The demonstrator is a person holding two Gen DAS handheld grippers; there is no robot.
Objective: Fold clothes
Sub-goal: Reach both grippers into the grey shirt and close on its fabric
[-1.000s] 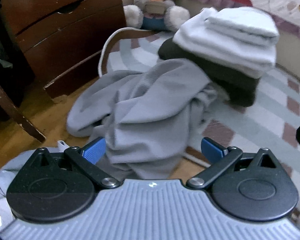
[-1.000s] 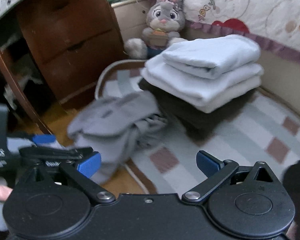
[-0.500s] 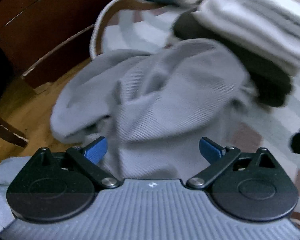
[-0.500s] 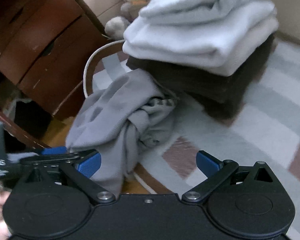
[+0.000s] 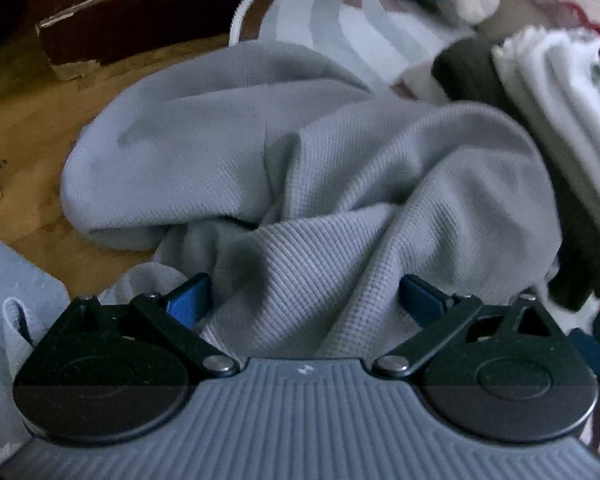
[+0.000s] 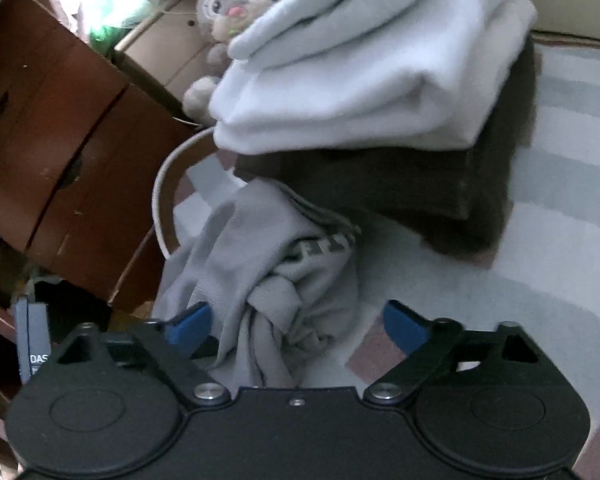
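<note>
We see the left gripper (image 5: 304, 296) with jaws closing, the crumpled grey garment (image 5: 300, 184) bunched between its blue pads. The right gripper (image 6: 296, 322) is closing too, the garment's knotted end between its pads; the folded stack (image 6: 376, 80) lies beyond.

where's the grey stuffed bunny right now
In the right wrist view the grey plush bunny sits top centre, behind the stack of folded white clothes and right of the brown wooden drawers.

Wooden floor (image 5: 28, 128), striped rug (image 6: 572, 184), brown dresser (image 6: 60, 140)
</note>
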